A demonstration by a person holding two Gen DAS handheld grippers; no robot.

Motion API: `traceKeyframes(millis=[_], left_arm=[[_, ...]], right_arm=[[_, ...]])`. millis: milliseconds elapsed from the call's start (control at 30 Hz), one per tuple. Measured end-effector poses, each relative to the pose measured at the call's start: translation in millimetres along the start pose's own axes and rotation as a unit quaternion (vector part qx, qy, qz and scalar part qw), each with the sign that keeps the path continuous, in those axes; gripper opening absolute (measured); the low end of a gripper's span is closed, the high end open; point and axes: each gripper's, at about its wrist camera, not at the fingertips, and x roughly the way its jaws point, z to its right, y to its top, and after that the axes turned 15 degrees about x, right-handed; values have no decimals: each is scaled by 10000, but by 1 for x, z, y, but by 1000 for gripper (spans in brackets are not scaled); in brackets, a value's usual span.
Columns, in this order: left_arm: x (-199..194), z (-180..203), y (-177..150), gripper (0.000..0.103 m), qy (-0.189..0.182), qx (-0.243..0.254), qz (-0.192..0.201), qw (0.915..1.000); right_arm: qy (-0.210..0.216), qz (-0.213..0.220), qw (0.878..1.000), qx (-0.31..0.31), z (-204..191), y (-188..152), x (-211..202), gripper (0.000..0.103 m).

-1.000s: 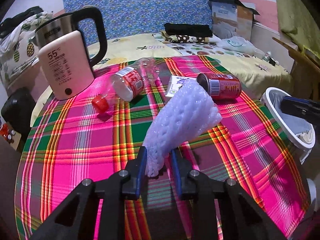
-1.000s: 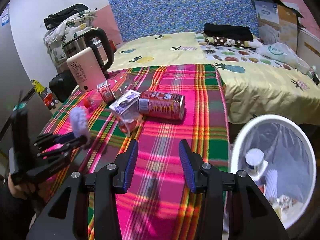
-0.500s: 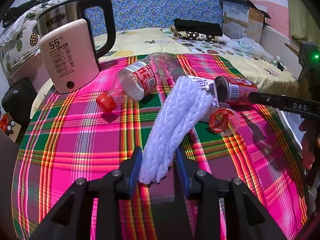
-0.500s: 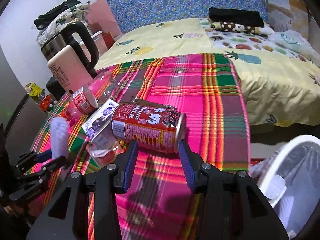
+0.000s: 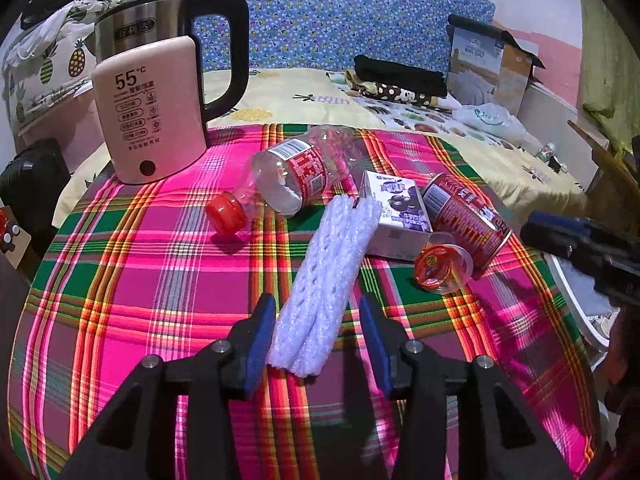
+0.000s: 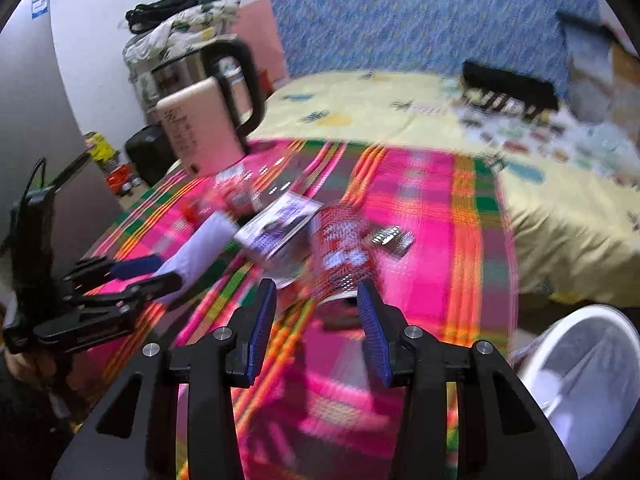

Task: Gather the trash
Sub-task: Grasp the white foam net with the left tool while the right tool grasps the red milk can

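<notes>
My left gripper (image 5: 318, 338) is open, and a white foam net sleeve (image 5: 326, 280) lies on the plaid tablecloth between its fingers, touching the left pad. Beyond it lie a clear plastic bottle (image 5: 298, 172) with a red cap, a small milk carton (image 5: 396, 210), a red can (image 5: 466, 216) and a small jelly cup (image 5: 440, 268). My right gripper (image 6: 318, 322) is open and empty, just in front of the red can (image 6: 342, 252); that view is motion-blurred. The white trash bin (image 6: 588, 372) stands at the lower right.
A pink and steel electric kettle (image 5: 152, 100) stands at the table's back left. A bed with a yellow sheet (image 5: 304, 96) lies behind the table. The bin's rim (image 5: 576, 300) shows past the table's right edge. A black foil packet (image 6: 390, 238) lies beside the can.
My left gripper has lowered the foam sleeve onto the table and opened, letting it go. My right gripper has swung left and closer to the red can.
</notes>
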Motion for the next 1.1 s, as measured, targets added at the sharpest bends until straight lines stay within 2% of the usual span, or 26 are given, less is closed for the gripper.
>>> traceKeyframes(millis=[67,133,200,467,533,633,700,1100], left_arm=[[3,-1,0,50,-3,-24,1,10000],[6,-1,1,51,-27,-76,-12,10000],[10,-2,1,51,-67,-126,-21,9999],[27,-1,-2,50,-181,-240,-167,9994],[30,-3,-2,39,-246,-302,-204,9990],[31,-4,-2,30,-252,-319,-219,9989],[28,-2,-2,28,-217,-290,-175,9992],[-1,11,-4,25,-142,-150,57,9998]], right_arm=[[-50,-34,9999,143,10,8,11,45],[-118,-104,9996,214,13,10,23,55],[-87,-245,9993,258,11,10,34,59],[-198,-450,9979,419,15,13,54,59],[-194,-460,9976,474,17,14,56,59],[-118,-514,9970,575,18,15,61,59],[-93,-506,9966,650,18,15,61,56],[-245,-100,9970,726,16,-1,12,55]])
